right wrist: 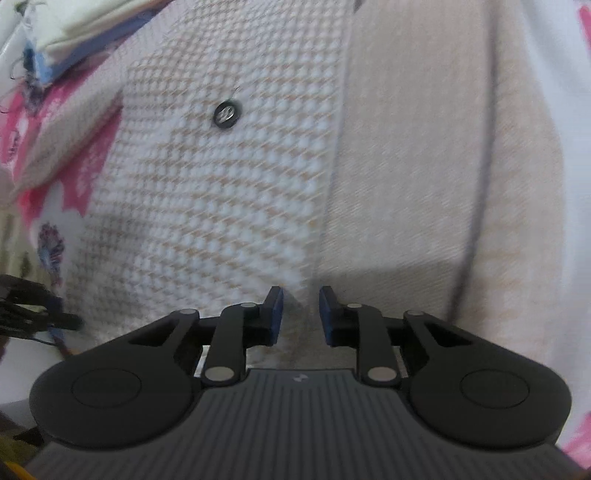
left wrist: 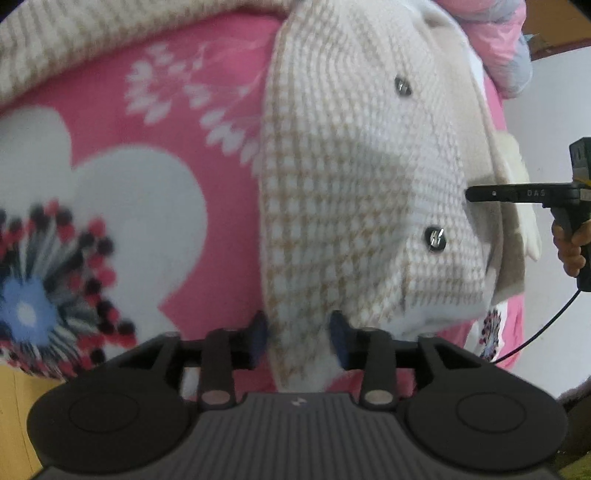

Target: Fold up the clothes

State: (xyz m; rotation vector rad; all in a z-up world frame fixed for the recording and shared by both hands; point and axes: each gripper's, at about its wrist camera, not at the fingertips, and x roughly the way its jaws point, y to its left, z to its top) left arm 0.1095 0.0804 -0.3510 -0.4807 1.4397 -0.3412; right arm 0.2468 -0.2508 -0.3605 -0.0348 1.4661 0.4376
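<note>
A cream and tan knitted cardigan [left wrist: 351, 166] with dark buttons [left wrist: 435, 238] lies bunched on a pink flowered blanket [left wrist: 166, 110]. My left gripper [left wrist: 297, 332] is shut on a thick fold of its near edge, which fills the gap between the blue pads. In the right wrist view the knit front [right wrist: 221, 184] and a plain beige inner side [right wrist: 424, 147] fill the picture. A narrow ridge of that fabric is pinched in my right gripper [right wrist: 301, 314]. In the left wrist view the right gripper [left wrist: 476, 194] comes in from the right onto the cardigan's far edge.
A person's hand [left wrist: 570, 251] holds the right gripper's handle, with a black cable hanging below. A pink and blue bundle [left wrist: 506, 44] lies past the cardigan. Folded cloth [right wrist: 74, 29] sits at the upper left in the right wrist view. A white wall [left wrist: 554, 110] stands to the right.
</note>
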